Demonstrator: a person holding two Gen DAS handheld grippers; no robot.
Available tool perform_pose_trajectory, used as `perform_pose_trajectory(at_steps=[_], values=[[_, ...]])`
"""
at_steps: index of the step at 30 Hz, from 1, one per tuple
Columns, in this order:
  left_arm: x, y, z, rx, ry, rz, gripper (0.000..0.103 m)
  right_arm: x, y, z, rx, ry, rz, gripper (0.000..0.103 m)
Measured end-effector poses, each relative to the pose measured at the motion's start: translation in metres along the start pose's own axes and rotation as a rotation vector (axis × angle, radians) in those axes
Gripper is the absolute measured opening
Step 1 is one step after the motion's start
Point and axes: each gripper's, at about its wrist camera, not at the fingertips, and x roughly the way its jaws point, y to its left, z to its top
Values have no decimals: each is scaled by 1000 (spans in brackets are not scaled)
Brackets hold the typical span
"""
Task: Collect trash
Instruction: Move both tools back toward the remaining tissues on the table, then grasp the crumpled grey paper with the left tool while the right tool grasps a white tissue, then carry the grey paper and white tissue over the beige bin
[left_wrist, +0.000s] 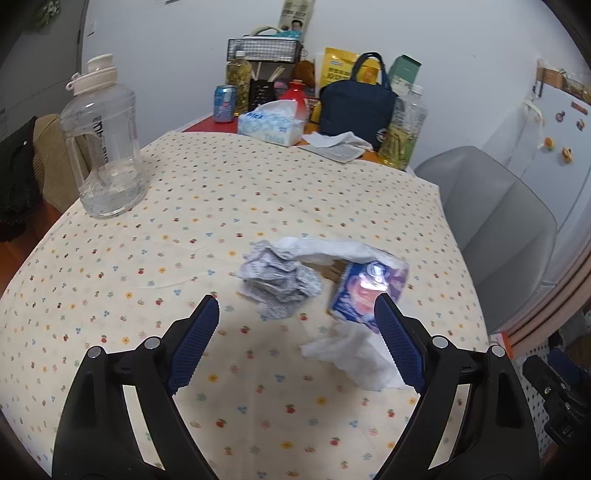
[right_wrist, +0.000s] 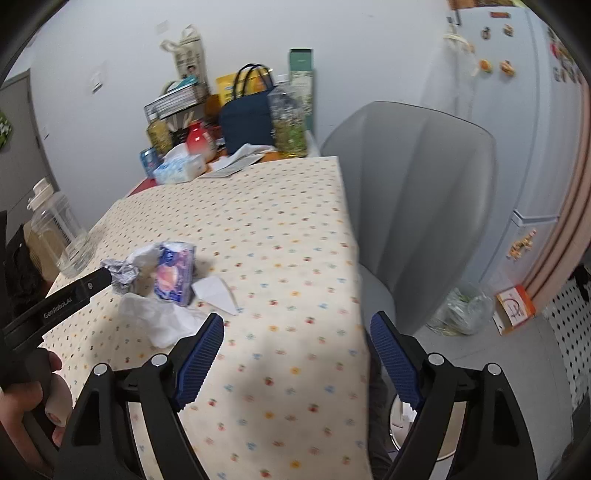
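A small pile of trash lies on the flower-dotted tablecloth (left_wrist: 221, 192): a crumpled printed paper (left_wrist: 277, 277), a blue and purple pack (left_wrist: 365, 288) and a white tissue (left_wrist: 351, 354). My left gripper (left_wrist: 295, 301) hovers open just in front of the pile, with the crumpled paper ahead between its fingers and nothing held. The right wrist view shows the same paper (right_wrist: 122, 273), pack (right_wrist: 175, 273) and tissue (right_wrist: 155, 317), plus a folded white sheet (right_wrist: 218, 291). My right gripper (right_wrist: 296, 316) stands open over the table's right edge, to the right of the pile, with nothing in it.
A clear water jug (left_wrist: 107, 147) stands at the table's left. At the back are a tissue box (left_wrist: 271, 125), a dark blue bag (left_wrist: 354, 107), bottles and a can. A grey chair (right_wrist: 413, 192) adjoins the right edge. A plastic bag (right_wrist: 461, 310) and orange box (right_wrist: 515, 306) sit on the floor.
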Motion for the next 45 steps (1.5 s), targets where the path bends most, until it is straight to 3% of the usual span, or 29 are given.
perform_pose_trajectory(at_steps=[20,25,29,32,33,37,45], values=[[64,17,7,-51,48,41,85,91,55,12,-98,128,109,76],[73,19,6,-69,55,37,71,109,65,13,-116,154,127,74],[77,23,5,-91,68,5,48,122,71,14,-122,170,135,72],[75,24,5,-99,68,-8,33,129,74,15,-130,188,146,60],[74,25,5,-103,64,-12,29,132,75,14,-134,202,153,47],[64,30,4,-115,52,-8,27,126,76,12,-142,199,158,34],[38,36,0,-128,14,18,25,95,66,9,-127,162,141,33]])
